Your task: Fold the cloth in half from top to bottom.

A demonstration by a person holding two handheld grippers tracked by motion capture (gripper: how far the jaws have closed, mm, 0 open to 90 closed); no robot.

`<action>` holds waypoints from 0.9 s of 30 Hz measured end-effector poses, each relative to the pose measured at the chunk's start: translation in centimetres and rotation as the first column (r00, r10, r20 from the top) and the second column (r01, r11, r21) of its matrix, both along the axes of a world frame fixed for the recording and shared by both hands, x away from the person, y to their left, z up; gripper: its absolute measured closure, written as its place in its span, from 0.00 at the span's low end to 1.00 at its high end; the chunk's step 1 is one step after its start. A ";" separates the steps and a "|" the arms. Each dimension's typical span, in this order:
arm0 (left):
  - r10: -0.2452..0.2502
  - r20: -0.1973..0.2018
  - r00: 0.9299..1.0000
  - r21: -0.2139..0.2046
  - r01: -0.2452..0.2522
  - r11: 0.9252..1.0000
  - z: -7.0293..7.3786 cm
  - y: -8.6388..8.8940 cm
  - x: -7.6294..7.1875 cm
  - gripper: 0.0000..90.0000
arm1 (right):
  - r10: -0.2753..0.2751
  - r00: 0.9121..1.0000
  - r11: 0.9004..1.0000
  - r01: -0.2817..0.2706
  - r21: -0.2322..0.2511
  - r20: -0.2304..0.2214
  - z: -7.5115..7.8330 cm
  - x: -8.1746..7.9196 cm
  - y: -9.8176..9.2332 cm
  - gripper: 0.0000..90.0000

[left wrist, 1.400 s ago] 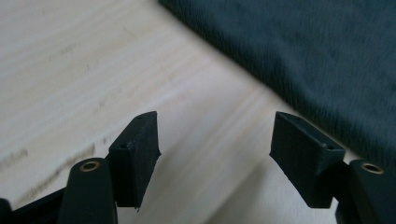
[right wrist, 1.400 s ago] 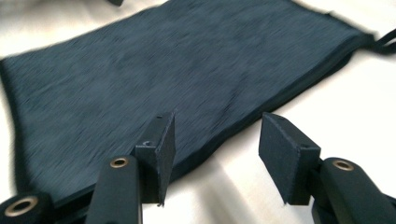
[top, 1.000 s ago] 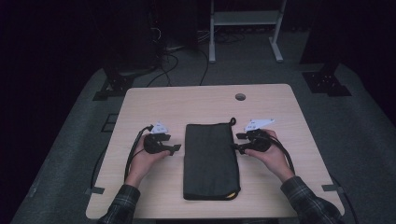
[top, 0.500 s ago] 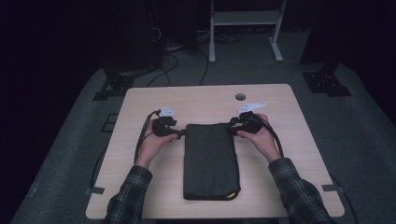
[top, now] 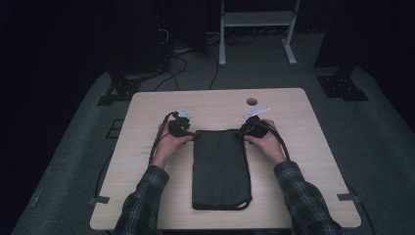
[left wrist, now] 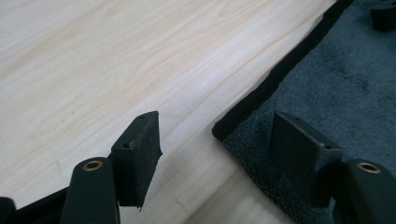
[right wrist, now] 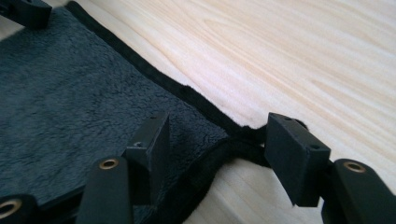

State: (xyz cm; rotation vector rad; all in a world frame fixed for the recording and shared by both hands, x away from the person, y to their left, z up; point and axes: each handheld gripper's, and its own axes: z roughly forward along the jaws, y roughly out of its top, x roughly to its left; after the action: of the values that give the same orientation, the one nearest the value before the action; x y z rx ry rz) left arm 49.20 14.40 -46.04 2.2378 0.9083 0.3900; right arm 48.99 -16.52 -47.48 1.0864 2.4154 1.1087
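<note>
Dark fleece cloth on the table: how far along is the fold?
Done: the dark grey fleece cloth lies as a narrow folded strip on the light wooden table. In hand: left gripper and right gripper each straddle a far corner, jaws open, not pinching. Left: grip both corners and make the next fold.

You are working in a dim lab or recording studio, not a home. Your light wooden table (top: 293, 147) with a cable hole (top: 251, 101) stands alone at the centre of the frame on grey carpet (top: 372, 147). Dark curtains close off the top. At the upper middle stands a white metal frame (top: 257, 29), with loose cables (top: 181, 58) at its left. Black stand bases (top: 342, 85) sit at upper left and right.
</note>
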 end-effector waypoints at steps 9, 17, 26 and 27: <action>-0.004 -0.009 1.000 0.000 0.004 1.000 -0.8 -0.1 0.1 0.39 | 0.033 0.998 0.999 -0.033 -0.004 0.061 -0.7 -0.5 0.0 0.44; -0.076 -0.024 0.997 -0.040 0.075 0.996 -0.9 0.1 -0.1 0.61 | 0.048 0.997 0.999 -0.049 0.011 0.053 -0.7 -1.1 0.1 0.64; -0.104 -0.067 0.992 -0.067 0.099 0.993 -0.7 -0.2 -0.4 0.92 | 0.051 0.998 0.998 -0.050 0.039 -0.024 -0.3 -1.0 0.1 0.89; -0.101 -0.066 0.993 -0.064 0.097 0.993 -0.7 -0.3 -0.4 0.92 | 0.051 0.998 0.998 -0.050 0.029 -0.020 -0.2 -1.0 0.2 0.89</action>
State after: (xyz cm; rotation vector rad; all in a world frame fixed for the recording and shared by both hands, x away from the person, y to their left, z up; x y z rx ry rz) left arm 48.76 14.12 -46.73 2.2416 0.8290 0.2378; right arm 47.99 -16.29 -47.69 1.0563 2.4637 1.1563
